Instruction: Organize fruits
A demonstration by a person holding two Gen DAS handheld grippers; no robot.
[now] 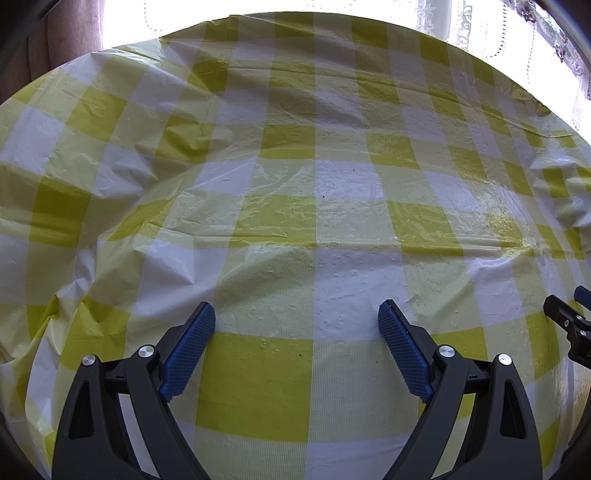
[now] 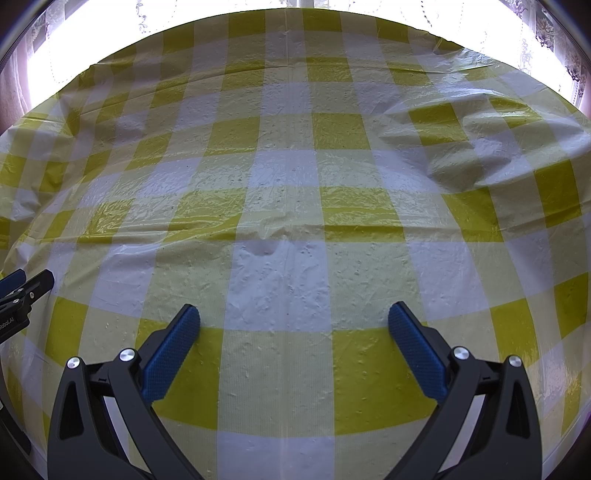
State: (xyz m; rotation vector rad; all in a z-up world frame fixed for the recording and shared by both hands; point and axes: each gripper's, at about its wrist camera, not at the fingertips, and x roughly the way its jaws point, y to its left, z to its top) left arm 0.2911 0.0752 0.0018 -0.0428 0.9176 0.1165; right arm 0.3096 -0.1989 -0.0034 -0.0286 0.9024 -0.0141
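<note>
Left tool: the left tool (image 1: pixel 296 314), black with blue ribbed pads (image 1: pixel 190 350), stands wide apart with nothing between its fingers; it points down over the bench.
Right tool: the right tool (image 2: pixel 294 315), of the same black build with blue ribbed pads (image 2: pixel 417 354), also stands wide, nothing between its fingers, above a white and yellow check.
Tools to each other: side by side and near; the right tool's black finger tip shows at the right edge of the left wrist view, and the left tool's tip shows at the left edge of the right wrist view.
Under the tools: a glossy plastic tablecloth (image 1: pixel 295 206) in yellow, pale yellow and white checks covers the bench, wrinkled and creased, with raised folds at the left in the left wrist view and a bulge (image 2: pixel 480 147) at the far right in the right wrist view.
Fruits: none can be seen in either view; only cloth lies ahead of both tools.
Beyond the bench: a bright window with a white lace curtain (image 1: pixel 461 26) along the far edge.
</note>
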